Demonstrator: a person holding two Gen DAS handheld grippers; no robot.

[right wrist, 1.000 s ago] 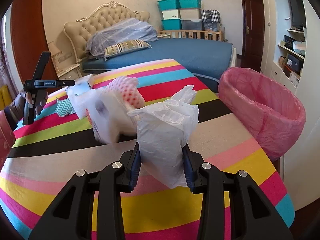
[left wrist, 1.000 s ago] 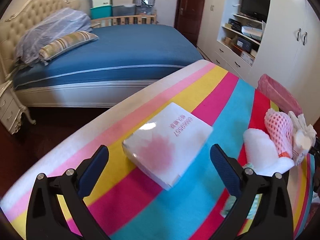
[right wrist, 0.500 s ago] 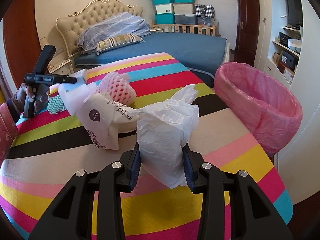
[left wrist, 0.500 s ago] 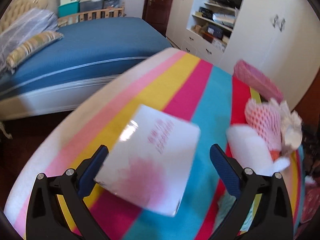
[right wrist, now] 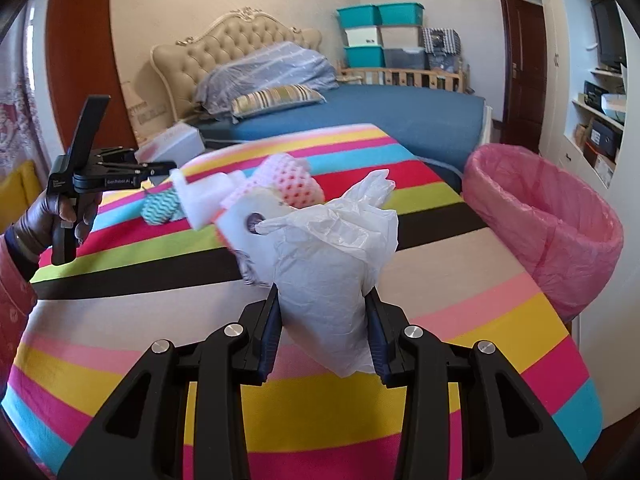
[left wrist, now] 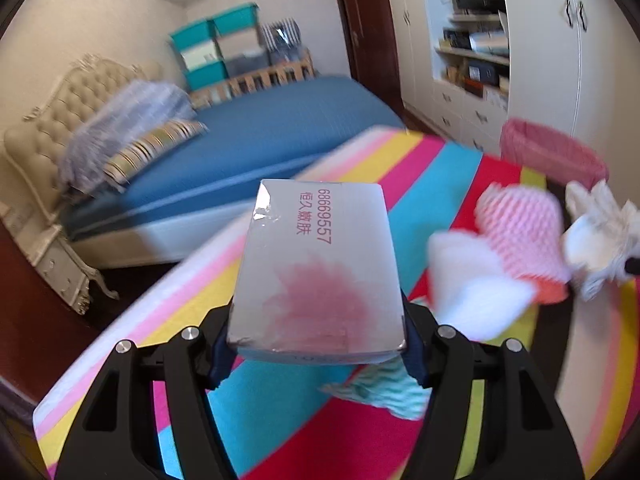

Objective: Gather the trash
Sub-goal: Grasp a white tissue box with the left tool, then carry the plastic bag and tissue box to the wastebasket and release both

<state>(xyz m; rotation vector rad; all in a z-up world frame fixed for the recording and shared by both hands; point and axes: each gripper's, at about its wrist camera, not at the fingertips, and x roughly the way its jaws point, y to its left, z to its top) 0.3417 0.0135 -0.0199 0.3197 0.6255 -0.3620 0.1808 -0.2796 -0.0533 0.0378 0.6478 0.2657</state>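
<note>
Now both grippers are loaded, so the step in hand looks like the carry to the bin. The left gripper [left wrist: 316,346] has just been closing its jaws, and the white box with a pink blot [left wrist: 316,268] sits between them, pinched at its near end and sticking out forward past the fingertips, lifted off the striped table [left wrist: 168,312]. The right gripper [right wrist: 323,332] is clamped on a crumpled white plastic bag [right wrist: 332,280], which rises above and ahead of its fingers.

The pink-lined bin [right wrist: 548,224] stands to the right of and beyond the right gripper's fingers, at the table's far right edge. The next move probably calls for swinging each load over the bin's rim before letting go, the right one first since it is nearer.

More trash lies ahead of the right gripper's fingers: a pink foam net [right wrist: 294,180], a white foam piece [right wrist: 204,196], a paper bag [right wrist: 248,232] just behind the plastic bag, and a teal patterned scrap [right wrist: 162,208]. This heap lies between the left gripper and the bin, so the box will likely need to travel above it.
</note>
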